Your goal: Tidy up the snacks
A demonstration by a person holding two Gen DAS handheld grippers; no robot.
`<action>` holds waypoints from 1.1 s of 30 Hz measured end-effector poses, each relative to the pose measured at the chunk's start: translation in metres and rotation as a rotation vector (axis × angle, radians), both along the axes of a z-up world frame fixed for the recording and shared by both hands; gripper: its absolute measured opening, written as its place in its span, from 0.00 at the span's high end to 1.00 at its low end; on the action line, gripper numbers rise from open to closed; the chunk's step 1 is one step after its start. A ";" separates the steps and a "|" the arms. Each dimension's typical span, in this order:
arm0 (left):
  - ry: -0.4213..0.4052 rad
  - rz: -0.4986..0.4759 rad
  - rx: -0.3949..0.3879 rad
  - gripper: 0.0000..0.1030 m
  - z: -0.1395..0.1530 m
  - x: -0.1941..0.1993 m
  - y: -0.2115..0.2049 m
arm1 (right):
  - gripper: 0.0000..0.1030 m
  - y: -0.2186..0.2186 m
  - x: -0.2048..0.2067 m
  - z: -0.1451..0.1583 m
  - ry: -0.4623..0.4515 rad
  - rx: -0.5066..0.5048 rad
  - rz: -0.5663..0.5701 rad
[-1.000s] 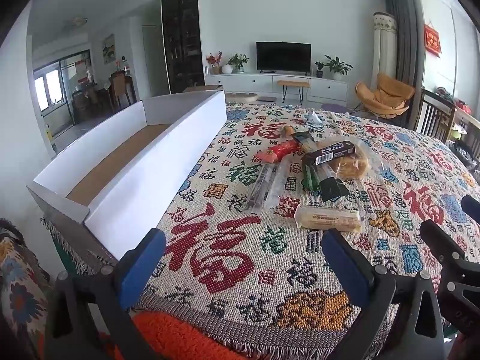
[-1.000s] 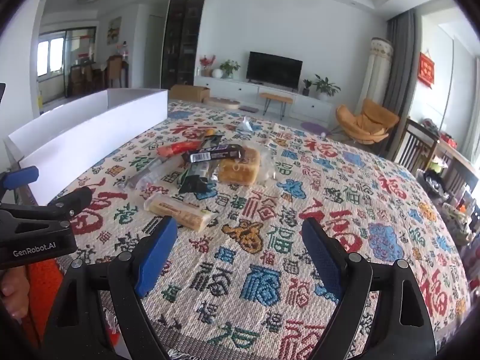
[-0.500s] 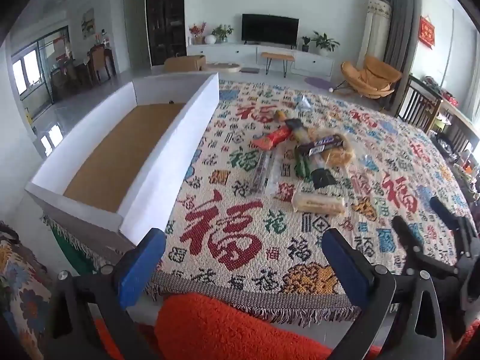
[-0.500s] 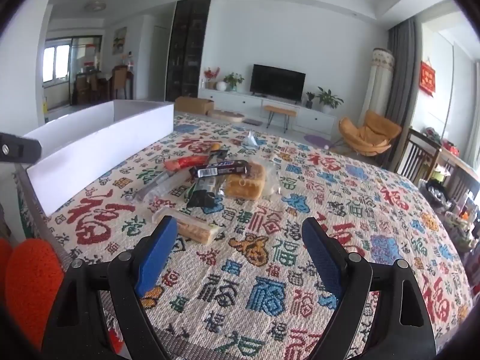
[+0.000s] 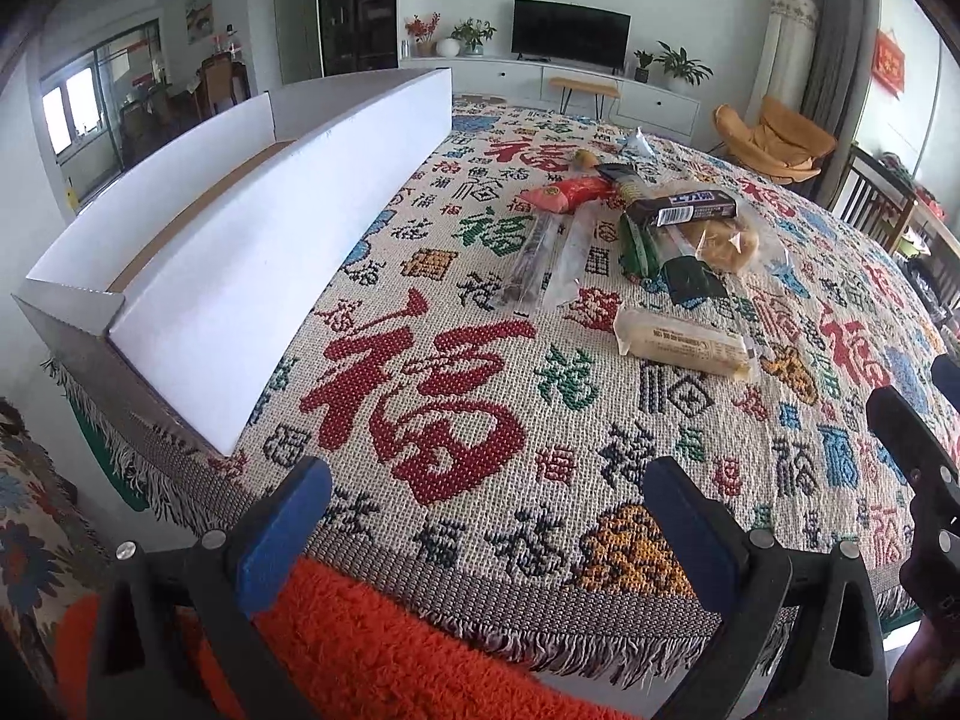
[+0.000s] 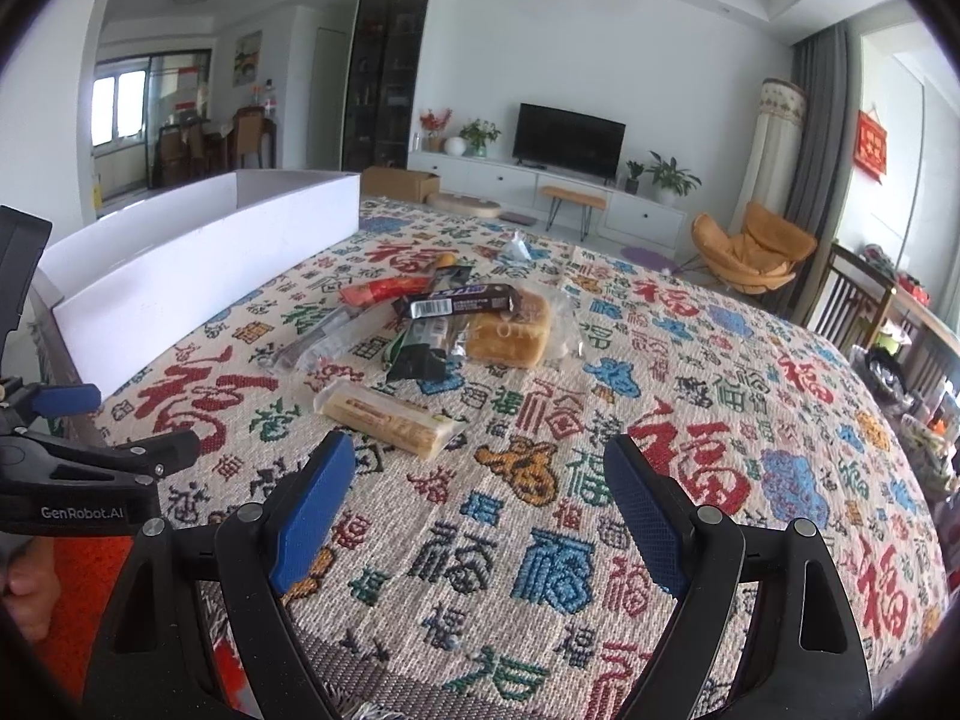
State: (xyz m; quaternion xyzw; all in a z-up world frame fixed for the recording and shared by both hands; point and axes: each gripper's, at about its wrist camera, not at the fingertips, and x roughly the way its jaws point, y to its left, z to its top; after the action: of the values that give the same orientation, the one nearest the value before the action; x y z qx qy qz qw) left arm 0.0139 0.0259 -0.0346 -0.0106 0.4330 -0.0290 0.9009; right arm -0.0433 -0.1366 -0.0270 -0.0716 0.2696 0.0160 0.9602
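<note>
Both the left gripper (image 5: 486, 516) and right gripper (image 6: 474, 504) hang released, lower than before. "GenRobot.AI" marks the left. Snacks (image 6: 444, 330) (wrappers unreadable) lie mid-desk (image 6: 690, 480) beside a white box (image 5: 252, 252).

White lettering "GenRobot.AI" stands on the black plastic body of the left gripper (image 6: 90, 450), just left of the woven patterned tablecloth (image 6: 690, 420). That cloth repeats the large character 福 in red, blue and green. Print on the snack wrappers lying on it is too small to read.
</note>
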 end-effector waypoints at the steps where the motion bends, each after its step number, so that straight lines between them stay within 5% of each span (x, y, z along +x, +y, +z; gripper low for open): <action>1: 0.002 -0.001 0.006 0.00 0.000 0.001 -0.001 | 0.15 0.001 0.000 -0.001 0.003 -0.001 0.001; 33: 0.038 0.004 -0.004 0.00 -0.008 0.005 0.001 | 0.15 0.006 0.002 -0.007 0.019 -0.014 0.014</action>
State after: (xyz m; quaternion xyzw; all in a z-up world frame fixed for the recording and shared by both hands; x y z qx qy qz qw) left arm 0.0189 0.0274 -0.0422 -0.0138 0.4502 -0.0277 0.8924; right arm -0.0413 -0.1310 -0.0335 -0.0802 0.2785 0.0213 0.9568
